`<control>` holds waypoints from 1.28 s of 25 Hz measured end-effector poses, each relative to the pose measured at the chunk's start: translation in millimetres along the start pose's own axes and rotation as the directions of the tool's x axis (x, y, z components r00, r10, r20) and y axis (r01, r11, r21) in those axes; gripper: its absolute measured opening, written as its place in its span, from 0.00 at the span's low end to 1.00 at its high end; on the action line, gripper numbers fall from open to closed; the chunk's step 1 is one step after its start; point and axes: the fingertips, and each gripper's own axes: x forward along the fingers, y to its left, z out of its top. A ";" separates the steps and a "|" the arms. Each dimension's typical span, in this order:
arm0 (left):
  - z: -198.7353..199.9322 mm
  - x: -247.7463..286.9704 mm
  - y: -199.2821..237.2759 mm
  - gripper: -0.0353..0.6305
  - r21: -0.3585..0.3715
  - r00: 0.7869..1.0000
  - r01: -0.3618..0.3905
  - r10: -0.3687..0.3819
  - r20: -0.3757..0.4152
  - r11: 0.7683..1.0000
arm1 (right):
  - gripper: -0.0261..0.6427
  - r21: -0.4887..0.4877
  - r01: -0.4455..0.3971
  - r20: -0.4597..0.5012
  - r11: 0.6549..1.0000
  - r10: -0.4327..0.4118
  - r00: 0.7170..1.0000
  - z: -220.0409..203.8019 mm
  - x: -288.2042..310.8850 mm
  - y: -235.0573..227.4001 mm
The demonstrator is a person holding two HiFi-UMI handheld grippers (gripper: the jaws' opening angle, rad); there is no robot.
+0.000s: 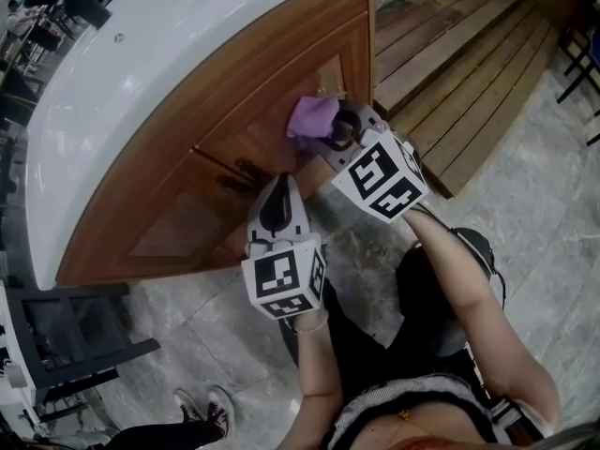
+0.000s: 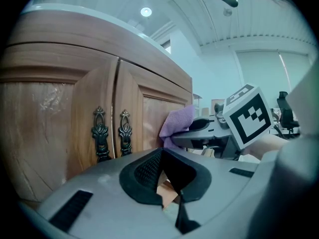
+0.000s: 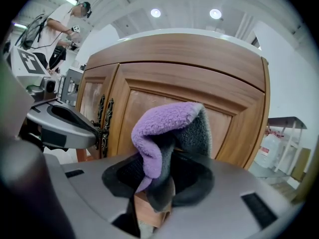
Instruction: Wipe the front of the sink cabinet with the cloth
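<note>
A purple cloth (image 1: 312, 115) (image 2: 177, 126) (image 3: 164, 128) is pinched in my right gripper (image 1: 339, 131) (image 3: 162, 178), which is shut on it. The cloth is pressed against the right wooden door of the sink cabinet (image 1: 187, 186) (image 2: 45, 118) (image 3: 239, 118), near its upper part. Two dark ornate handles (image 1: 239, 174) (image 2: 110, 131) (image 3: 104, 118) sit where the doors meet. My left gripper (image 1: 277, 206) (image 2: 163, 178) hangs lower, in front of the handles and a little off the doors, jaws shut with nothing in them.
The white curved counter (image 1: 141, 54) overhangs the cabinet. To its right lies a wooden slatted platform (image 1: 450, 54). Grey tiles (image 1: 525, 186) cover the floor. A dark chair (image 1: 66, 345) and someone's shoes (image 1: 202, 406) are at the lower left. A person (image 3: 60, 19) stands in the background.
</note>
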 end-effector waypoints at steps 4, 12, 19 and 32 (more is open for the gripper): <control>-1.2 2.5 -2.2 0.06 0.000 1.000 0.006 -0.006 -0.003 1.000 | 0.32 0.011 0.025 -0.014 1.000 -0.025 1.000 -7.0 -2.3 -12.4; -3.3 11.2 -15.0 0.06 0.001 1.000 0.030 -0.030 -0.008 1.000 | 0.32 0.035 0.087 -0.045 0.996 -0.085 0.995 -24.0 -10.2 -41.9; -4.9 19.3 -20.4 0.05 0.003 0.999 0.039 -0.039 -0.014 0.999 | 0.32 0.044 0.114 -0.061 0.993 -0.111 0.992 -34.5 -13.9 -61.8; -9.0 21.2 -17.3 0.05 0.002 0.999 0.030 -0.030 -0.026 1.000 | 0.32 0.060 0.113 -0.062 0.992 -0.109 0.992 -38.9 -16.8 -73.6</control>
